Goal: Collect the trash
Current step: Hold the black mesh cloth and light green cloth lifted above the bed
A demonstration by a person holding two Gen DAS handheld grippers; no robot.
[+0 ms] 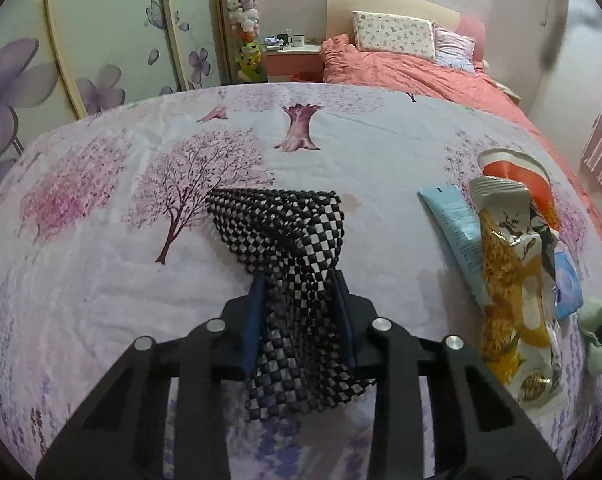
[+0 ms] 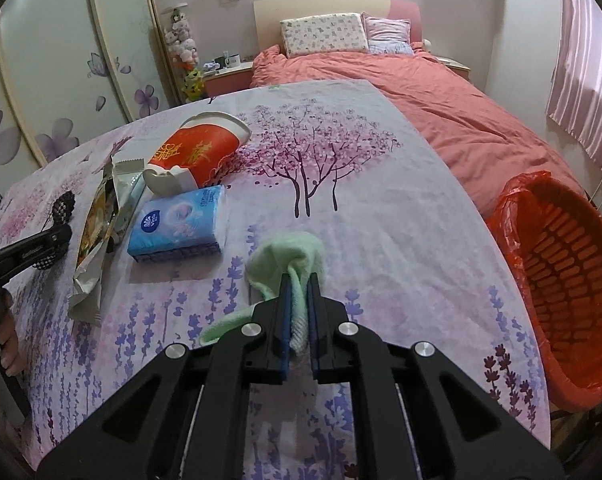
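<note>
**Cloth-covered table with trash items: both grippers clamped on soft pieces**

Printed cloth with pink trees and purple flowers is spread over the table [image 2: 401,216], which fills most of both views. A bed with a coral cover [image 2: 441,112] is seen behind the table. An orange basket [image 2: 573,280], lined with a red bag, is placed just beside the table's right edge.

On the table's left part, several items are grouped close together. A red and white paper cup [image 2: 197,152] is laid on its side. A blue tissue pack [image 2: 181,224] is set in front of the cup. A long snack wrapper [image 1: 509,288] is laid to the left of the pack and is seen to overlap a light blue tube [image 1: 453,228].

A black-and-white checkered mesh piece [image 1: 285,248] is held by the left gripper [image 1: 299,292]; the jaws are closed narrowly on it, with the mesh bunched between the blue pads. Its far end is rested on the cloth.

A pale green cloth [image 2: 289,260] is pinched by the right gripper [image 2: 299,292], whose jaws are nearly together. This piece is located near the table's front, to the right of the tissue pack and well apart from the basket.
</note>
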